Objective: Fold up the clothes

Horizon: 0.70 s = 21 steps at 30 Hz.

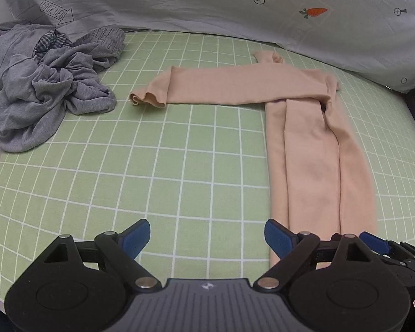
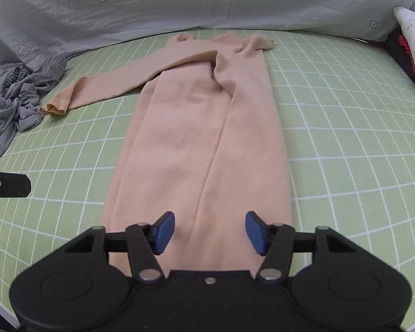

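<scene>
A peach long-sleeved garment (image 1: 312,152) (image 2: 207,138) lies flat on the green checked sheet (image 1: 124,166), its body folded into a long narrow strip. One sleeve (image 1: 207,88) (image 2: 110,83) stretches out to the left across the top. My left gripper (image 1: 207,235) is open over bare sheet just left of the strip's near end, with nothing between its pads. My right gripper (image 2: 210,229) hovers over the near end of the strip with its jaws apart; the cloth lies beneath them and the pads do not press on it. One of its blue pads (image 1: 373,243) shows in the left wrist view.
A crumpled pile of grey clothes (image 1: 41,83) (image 2: 13,102) lies at the left. A grey duvet with carrot prints (image 1: 235,13) (image 2: 207,8) runs along the back. A white pillow (image 2: 412,55) and dark items sit at the far right.
</scene>
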Available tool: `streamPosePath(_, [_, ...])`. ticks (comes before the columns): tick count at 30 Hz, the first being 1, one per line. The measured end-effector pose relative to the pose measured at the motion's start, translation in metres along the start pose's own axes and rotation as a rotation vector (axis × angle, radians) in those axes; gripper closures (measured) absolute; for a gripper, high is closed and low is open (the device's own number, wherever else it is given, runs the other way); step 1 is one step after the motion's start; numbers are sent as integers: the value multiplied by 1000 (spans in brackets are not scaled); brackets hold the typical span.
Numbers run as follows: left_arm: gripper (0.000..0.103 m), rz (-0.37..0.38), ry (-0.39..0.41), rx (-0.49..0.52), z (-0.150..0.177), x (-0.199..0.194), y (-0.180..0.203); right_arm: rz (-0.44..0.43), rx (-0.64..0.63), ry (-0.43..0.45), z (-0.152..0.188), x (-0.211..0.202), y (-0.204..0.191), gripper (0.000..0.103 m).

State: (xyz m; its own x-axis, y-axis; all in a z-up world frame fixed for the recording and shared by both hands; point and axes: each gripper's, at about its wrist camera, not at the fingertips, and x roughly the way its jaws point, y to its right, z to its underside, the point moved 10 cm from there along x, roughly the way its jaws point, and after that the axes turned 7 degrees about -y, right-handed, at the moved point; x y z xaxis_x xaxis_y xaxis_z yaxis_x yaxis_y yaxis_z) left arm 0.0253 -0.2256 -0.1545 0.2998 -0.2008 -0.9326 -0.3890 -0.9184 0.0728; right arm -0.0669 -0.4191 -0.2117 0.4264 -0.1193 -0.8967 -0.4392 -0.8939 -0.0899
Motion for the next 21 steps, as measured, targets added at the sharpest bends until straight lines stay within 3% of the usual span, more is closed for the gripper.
streamPosePath(4, [13, -8, -3, 10, 9, -4, -15, -9, 38, 14, 8, -4, -2, 97])
streamPosePath(6, [13, -8, -1, 6, 12, -5, -22, 16, 40, 51, 7, -16, -2, 101])
streamPosePath(12, [13, 11, -8, -3, 18, -5, -29, 69, -69, 145, 11, -60, -19, 101])
streamPosePath(17, [13, 11, -11, 6, 23, -5, -29, 22, -99, -18, 36, -21, -35, 99])
streamPosePath(19, [13, 7, -1, -2, 23, -9, -32, 9, -91, -35, 37, -18, -36, 95])
streamPosePath(20, [13, 4, 1, -11, 22, -9, -33, -1, -85, -26, 35, -21, -36, 83])
streamPosePath(21, [13, 1, 4, -22, 21, -10, -35, -22, -75, -8, 31, -25, -37, 62])
